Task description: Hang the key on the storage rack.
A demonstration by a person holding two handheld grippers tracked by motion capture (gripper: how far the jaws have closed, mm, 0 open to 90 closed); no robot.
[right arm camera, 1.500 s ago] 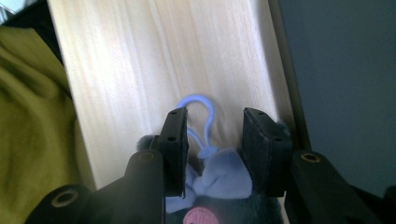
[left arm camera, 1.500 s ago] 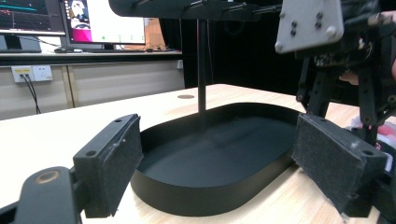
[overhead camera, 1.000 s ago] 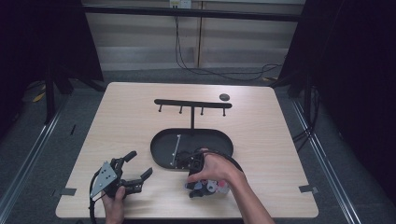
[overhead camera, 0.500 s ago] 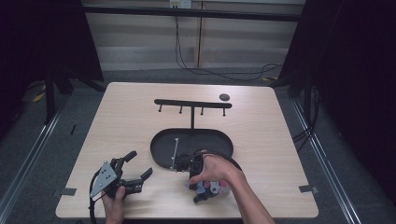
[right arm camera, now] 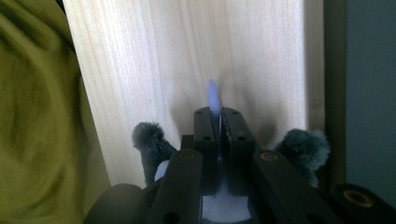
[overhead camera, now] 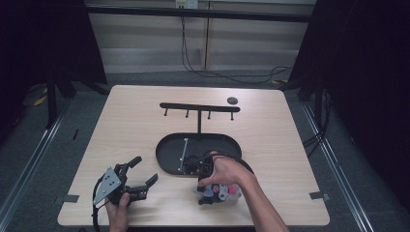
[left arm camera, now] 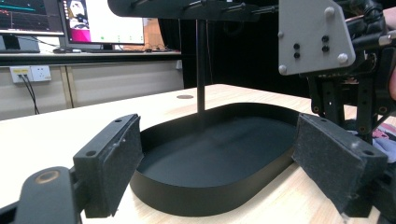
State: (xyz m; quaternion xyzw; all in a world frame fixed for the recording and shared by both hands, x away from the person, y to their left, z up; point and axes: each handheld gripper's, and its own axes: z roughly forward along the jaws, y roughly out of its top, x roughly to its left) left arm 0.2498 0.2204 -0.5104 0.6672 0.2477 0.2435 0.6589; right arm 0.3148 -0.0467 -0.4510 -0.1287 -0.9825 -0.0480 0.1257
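A small soft thing in pink, blue and white point(overhead camera: 223, 193) lies on the table near the front edge, just in front of the black oval tray point(overhead camera: 167, 147). My right gripper point(overhead camera: 211, 187) points down at it under the hand. In the right gripper view the jaws have just been closing, and the right gripper point(right arm camera: 215, 112) is shut on a thin pale blue piece point(right arm camera: 213, 95). A grey fluffy ball point(right arm camera: 148, 140) sticks out on each side. My left gripper point(overhead camera: 145, 170) rests at the front left, open with nothing between its pads point(left arm camera: 114, 158).
A black rack point(overhead camera: 198, 107) with several hooks rises from the tray's far side, and its pole point(left arm camera: 201, 70) stands behind the tray wall point(left arm camera: 196, 198). A metal rod point(overhead camera: 183, 153) lies in the tray. A small dark disc point(overhead camera: 232, 100) sits farther back. Table edge and olive cloth point(right arm camera: 37, 116) lie close to the right gripper.
The right hand has shifted only slightly over the colourful thing near the tray's front. The left gripper has kept still.
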